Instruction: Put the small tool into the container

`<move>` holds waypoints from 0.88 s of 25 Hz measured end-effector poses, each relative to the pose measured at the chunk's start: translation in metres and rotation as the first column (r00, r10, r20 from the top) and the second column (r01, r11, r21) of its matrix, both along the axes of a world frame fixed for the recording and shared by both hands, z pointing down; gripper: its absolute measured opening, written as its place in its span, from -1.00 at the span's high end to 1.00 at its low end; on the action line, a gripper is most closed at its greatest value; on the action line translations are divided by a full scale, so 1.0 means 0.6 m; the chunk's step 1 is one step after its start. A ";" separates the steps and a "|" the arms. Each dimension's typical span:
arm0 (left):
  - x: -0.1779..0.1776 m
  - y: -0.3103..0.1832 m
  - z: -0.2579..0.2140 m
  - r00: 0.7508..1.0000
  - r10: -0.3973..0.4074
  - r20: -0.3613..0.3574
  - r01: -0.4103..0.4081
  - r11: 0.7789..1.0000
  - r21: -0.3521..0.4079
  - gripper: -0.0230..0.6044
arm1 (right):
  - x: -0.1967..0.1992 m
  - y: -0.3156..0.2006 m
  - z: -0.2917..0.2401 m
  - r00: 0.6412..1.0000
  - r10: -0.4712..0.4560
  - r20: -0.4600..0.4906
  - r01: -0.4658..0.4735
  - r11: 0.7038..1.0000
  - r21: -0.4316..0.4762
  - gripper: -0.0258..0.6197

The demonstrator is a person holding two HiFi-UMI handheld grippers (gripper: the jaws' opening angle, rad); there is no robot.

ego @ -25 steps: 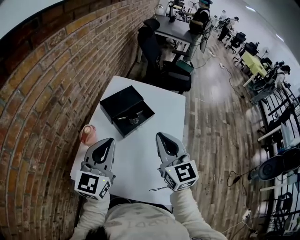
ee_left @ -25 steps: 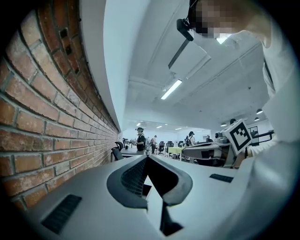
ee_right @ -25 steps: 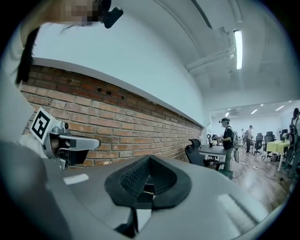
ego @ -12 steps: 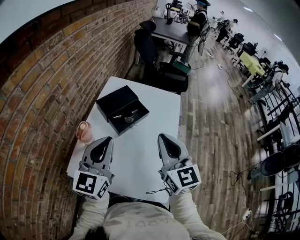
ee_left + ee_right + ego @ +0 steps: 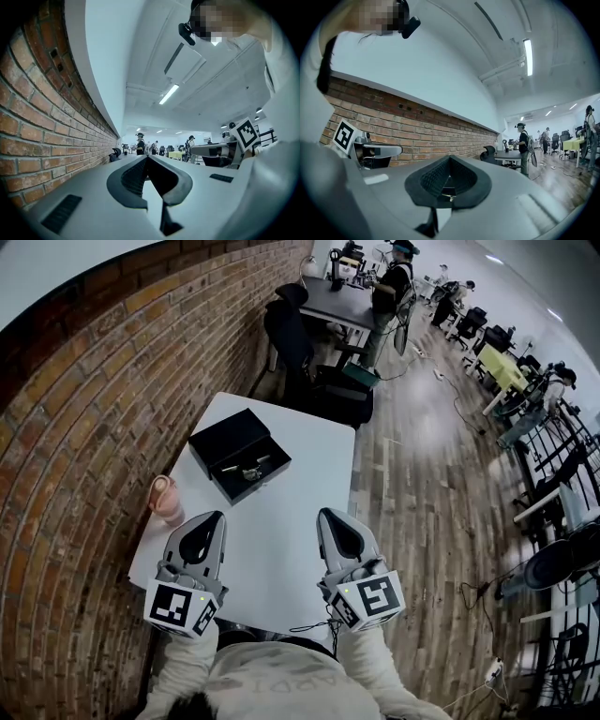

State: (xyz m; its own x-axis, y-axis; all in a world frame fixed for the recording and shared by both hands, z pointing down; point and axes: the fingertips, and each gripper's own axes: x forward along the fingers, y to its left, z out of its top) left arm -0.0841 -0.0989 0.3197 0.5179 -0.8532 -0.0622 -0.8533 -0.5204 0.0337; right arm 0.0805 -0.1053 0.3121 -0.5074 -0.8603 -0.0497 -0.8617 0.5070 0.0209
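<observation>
In the head view a black open container (image 5: 238,454) sits on the white table (image 5: 281,549) far from the person, with a small metal tool (image 5: 246,468) lying inside it (possibly more than one piece; too small to tell). A pink cup (image 5: 166,500) stands near the wall. The left gripper (image 5: 212,520) and right gripper (image 5: 327,517) hover at the near edge, well apart from the box. In the left gripper view, the jaws are together on nothing. The right gripper view shows the same. The placing looks done.
</observation>
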 end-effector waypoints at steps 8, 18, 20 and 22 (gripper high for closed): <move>0.021 0.019 -0.007 1.000 0.001 0.002 -0.001 1.000 0.014 0.91 | 0.018 0.021 -0.001 1.000 -0.001 0.014 0.001 1.000 0.003 0.89; 0.035 0.023 -0.013 1.000 0.001 0.006 -0.001 1.000 0.017 0.91 | 0.036 0.025 -0.007 0.999 0.017 0.034 -0.017 1.000 0.010 0.89; 0.035 0.022 -0.012 1.000 -0.001 0.004 0.001 1.000 0.014 0.91 | 0.038 0.023 -0.006 0.999 0.017 0.036 -0.018 1.000 0.006 0.89; 0.034 0.021 -0.011 1.000 -0.003 0.000 0.003 1.000 0.013 0.91 | 0.037 0.021 -0.005 0.999 0.016 0.038 -0.017 1.000 0.005 0.89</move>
State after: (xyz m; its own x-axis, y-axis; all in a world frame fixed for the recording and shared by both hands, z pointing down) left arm -0.0635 -0.0864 0.3134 0.5153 -0.8539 -0.0730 -0.8548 -0.5182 0.0273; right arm 0.1030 -0.0927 0.3092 -0.4909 -0.8681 -0.0732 -0.8701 0.4928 -0.0094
